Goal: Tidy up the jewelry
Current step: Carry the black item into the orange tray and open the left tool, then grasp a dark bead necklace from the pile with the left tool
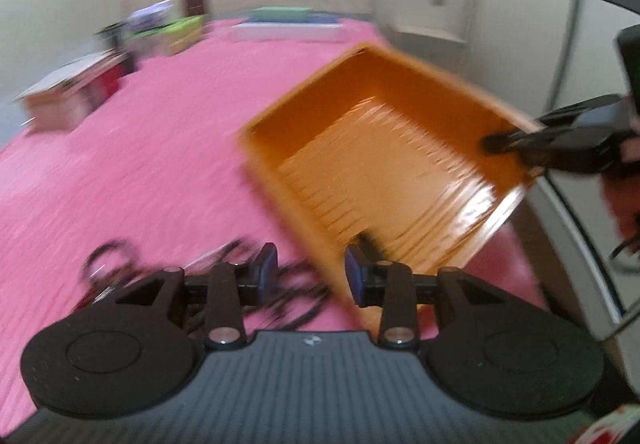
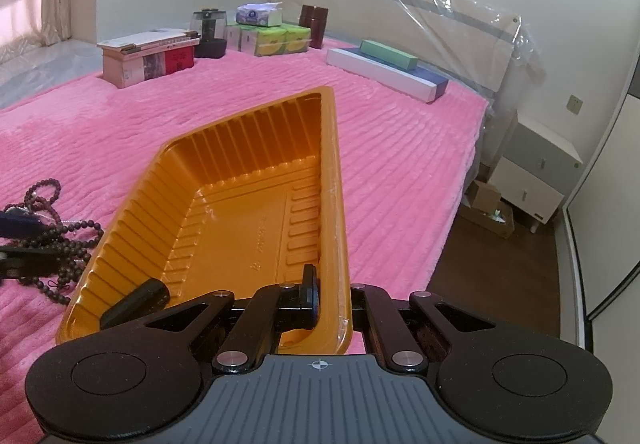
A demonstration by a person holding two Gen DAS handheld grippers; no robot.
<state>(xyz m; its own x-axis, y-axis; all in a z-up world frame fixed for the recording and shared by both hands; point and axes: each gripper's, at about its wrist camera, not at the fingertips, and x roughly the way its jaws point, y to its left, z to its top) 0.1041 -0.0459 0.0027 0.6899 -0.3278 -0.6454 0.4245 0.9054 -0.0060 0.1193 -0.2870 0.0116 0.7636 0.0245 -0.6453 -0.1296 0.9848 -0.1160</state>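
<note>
Pink ribbed bedspread (image 2: 400, 131) fills most of both views; boxes and a kettle sit upper left in the right wrist view. Right claw (image 2: 332, 296) is clamped on the near rim of the orange tray (image 2: 240, 203), bottom centre, one finger inside the tray & one outside. Tray looks tilted, held up off the bed. Left claw (image 1: 311, 272) has its fingers apart, gripping nothing, w/ dark bead strings (image 2: 60, 232) on the bedspread beneath it, lower left of the tray. Left view is blurred.
</note>
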